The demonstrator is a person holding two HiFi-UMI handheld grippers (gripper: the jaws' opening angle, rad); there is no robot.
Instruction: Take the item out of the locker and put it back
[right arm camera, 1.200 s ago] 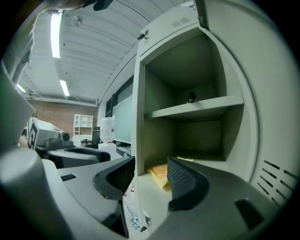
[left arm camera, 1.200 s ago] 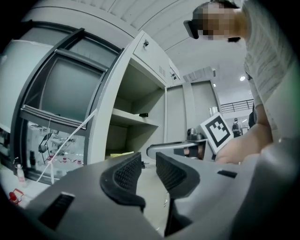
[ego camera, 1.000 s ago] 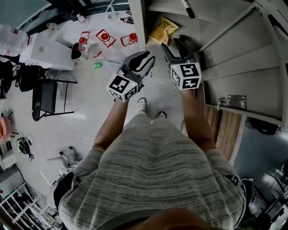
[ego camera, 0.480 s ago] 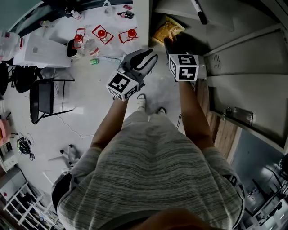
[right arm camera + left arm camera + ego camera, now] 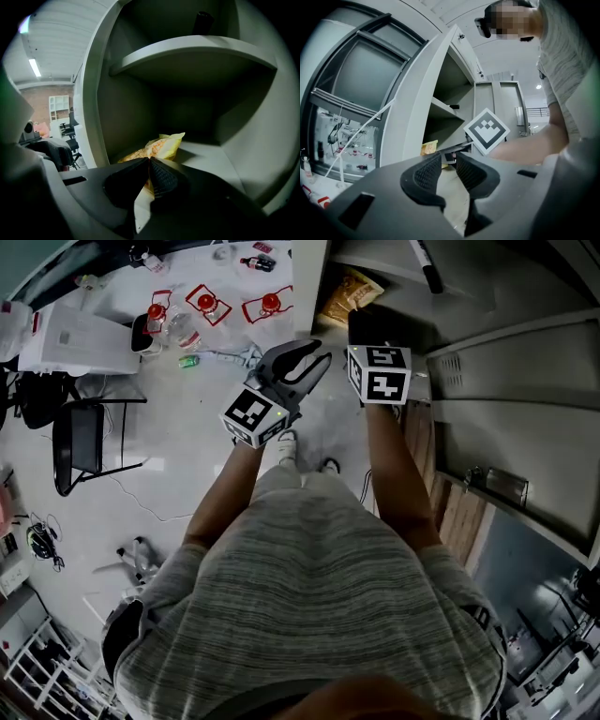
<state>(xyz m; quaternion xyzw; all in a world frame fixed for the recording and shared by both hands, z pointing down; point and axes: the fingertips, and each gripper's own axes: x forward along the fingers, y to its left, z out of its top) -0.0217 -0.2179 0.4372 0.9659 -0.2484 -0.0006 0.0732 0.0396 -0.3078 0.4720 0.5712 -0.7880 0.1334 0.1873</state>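
A yellow snack bag (image 5: 349, 294) lies on the lower shelf of the open grey locker (image 5: 469, 296). In the right gripper view the bag (image 5: 164, 144) sits just past the jaw tips, its near edge pinched between them. My right gripper (image 5: 361, 322) reaches into the locker and is shut on that edge (image 5: 150, 160). My left gripper (image 5: 314, 354) hovers outside, left of the locker's opening. Its jaws stand partly apart (image 5: 449, 161) with nothing between them. A black marker (image 5: 202, 21) rests on the upper shelf (image 5: 197, 51).
The locker door (image 5: 511, 371) swings open to the right, a latch plate (image 5: 495, 482) on its edge. On the floor to the left are a black chair (image 5: 80, 442), a white box (image 5: 70, 338) and several red-marked items (image 5: 206, 306).
My right gripper has pushed forward into the locker to the snack bag, and its jaws have gone from wide apart to shut. The left gripper has barely moved.
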